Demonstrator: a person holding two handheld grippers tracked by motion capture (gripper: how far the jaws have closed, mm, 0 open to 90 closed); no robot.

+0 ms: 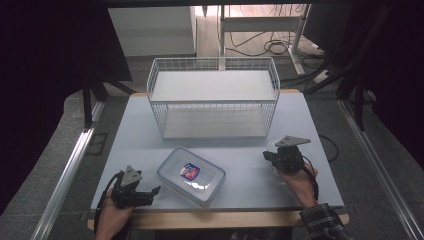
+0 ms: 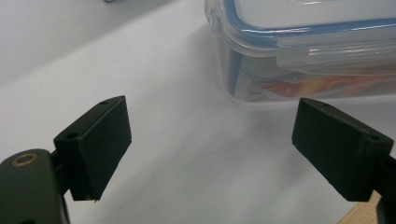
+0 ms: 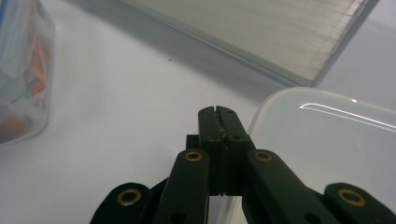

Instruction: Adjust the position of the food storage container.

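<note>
A clear lidded box with a blue seal (image 1: 191, 175) lies at the front middle of the white table, with a colourful packet (image 1: 189, 172) inside it. My left gripper (image 1: 152, 194) rests near the front left corner and points at the box; its jaws stand wide open with nothing between them (image 2: 212, 144), and the box's corner (image 2: 303, 56) is just ahead. My right gripper (image 1: 267, 156) is at the right, shut (image 3: 218, 111), its tips at the edge of a translucent plastic tub or lid (image 3: 327, 149). I see nothing caught between its jaws. The box (image 3: 18, 79) shows at that view's left edge.
A white wire basket (image 1: 212, 97) with a flat liner stands at the back middle of the table (image 1: 135, 130); its lower edge (image 3: 261, 32) runs just beyond my right gripper. The wooden front edge lies close behind both hands. Cables and a desk frame lie on the floor beyond.
</note>
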